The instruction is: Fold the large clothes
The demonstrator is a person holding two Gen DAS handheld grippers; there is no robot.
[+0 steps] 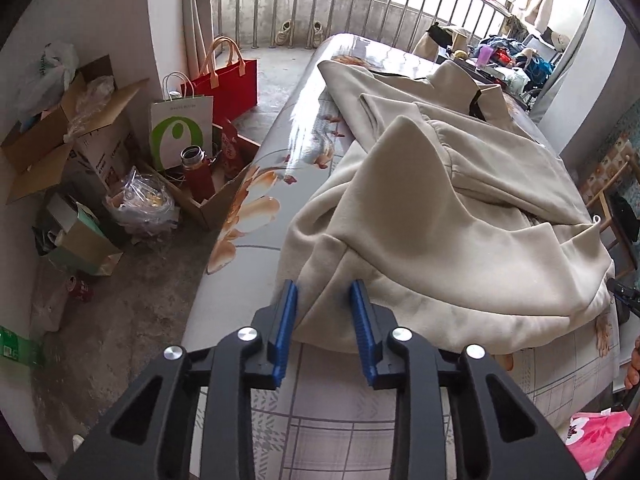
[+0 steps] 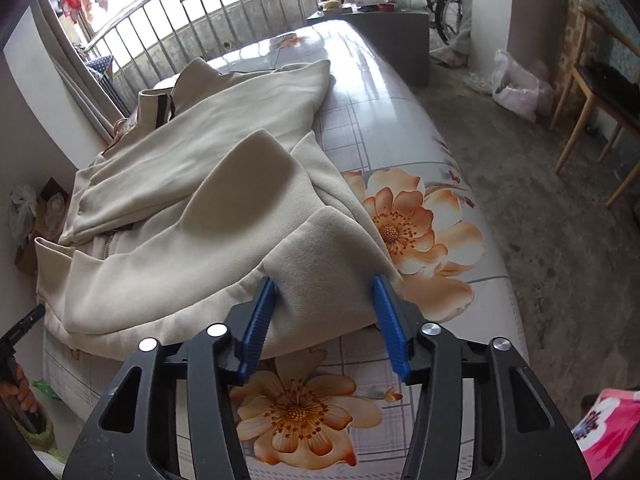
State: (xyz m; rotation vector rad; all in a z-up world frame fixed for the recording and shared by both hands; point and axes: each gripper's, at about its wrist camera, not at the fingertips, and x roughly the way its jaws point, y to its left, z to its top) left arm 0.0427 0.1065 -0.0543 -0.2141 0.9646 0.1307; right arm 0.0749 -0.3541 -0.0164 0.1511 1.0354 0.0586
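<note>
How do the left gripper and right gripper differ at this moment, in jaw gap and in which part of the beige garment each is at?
The left gripper has the narrower gap; the right gripper stands clearly wider. The left gripper sits at the near hem of the beige garment beside a seam, while the right gripper frames a folded corner over the flowered table cover. Shared: both have blue pads, point down at the near edge, and cloth lies between pads without visibly being pinched.
</note>
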